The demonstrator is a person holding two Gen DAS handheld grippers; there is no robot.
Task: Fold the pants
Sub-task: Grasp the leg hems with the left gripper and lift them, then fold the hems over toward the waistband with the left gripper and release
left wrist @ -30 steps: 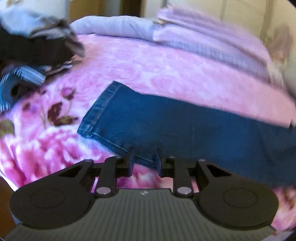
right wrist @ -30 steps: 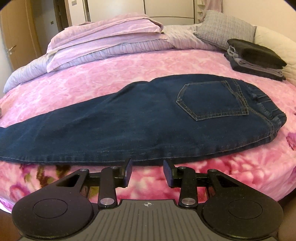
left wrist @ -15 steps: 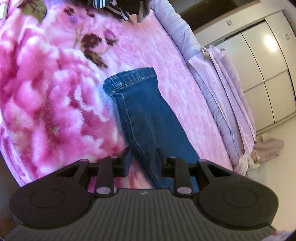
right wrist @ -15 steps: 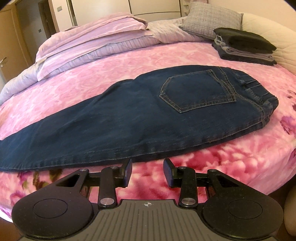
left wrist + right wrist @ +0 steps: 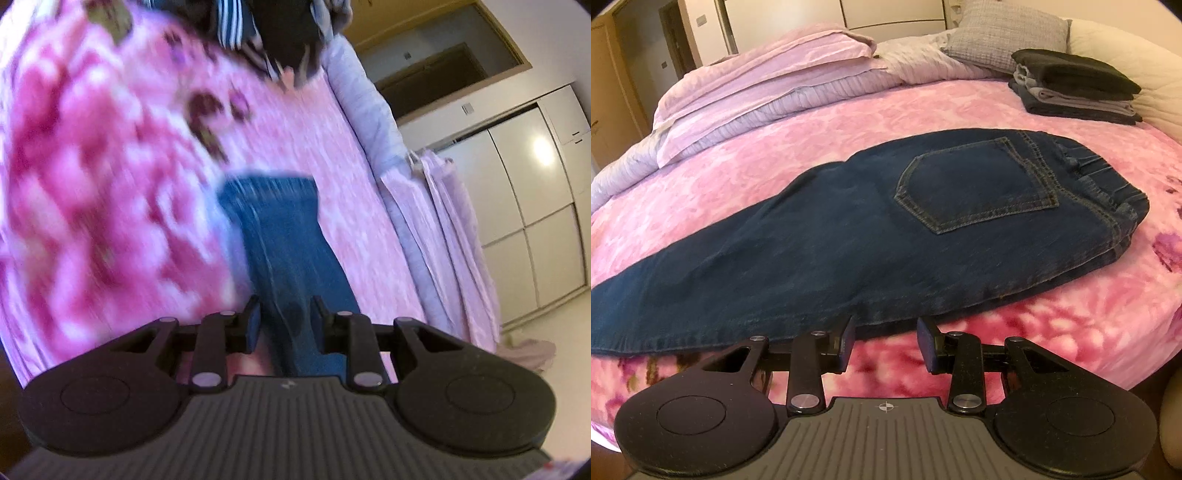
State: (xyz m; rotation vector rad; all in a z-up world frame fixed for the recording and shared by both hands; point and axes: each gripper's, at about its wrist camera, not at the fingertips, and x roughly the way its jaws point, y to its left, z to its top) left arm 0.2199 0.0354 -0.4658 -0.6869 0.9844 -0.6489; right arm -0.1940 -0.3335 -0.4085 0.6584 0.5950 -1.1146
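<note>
1. Already folded lengthwise, leg on leg, the jeans lie flat across the bed, back pocket up, waistband toward the right-hand end and the hem at the far left.
2. Neither tool holds anything. The right gripper hovers just off the near seam at the thigh with its jaws apart. The left gripper sits over the lower leg, its jaws also apart, with denim showing in the gap but not pinched.
3. Likely trouble on the left: that view is smeared by motion, so the approach is fast. A hasty close could catch only the top layer and peel the two legs apart.
4. Likely trouble on the right: the jaws are level with the edge and close to the plush pink blanket. Closing low could take up blanket pile along with the seam and drag the cover when lifting.
5. If the two ends rise unevenly, the crosswise fold will probably skew, since heavy denim sags in the middle.
6. Soft and deep, the floral blanket gives under pressure. A stack of folded clothes rests near the pillows; a loose dark pile lies beyond the hem. White wardrobe doors stand alongside.
</note>
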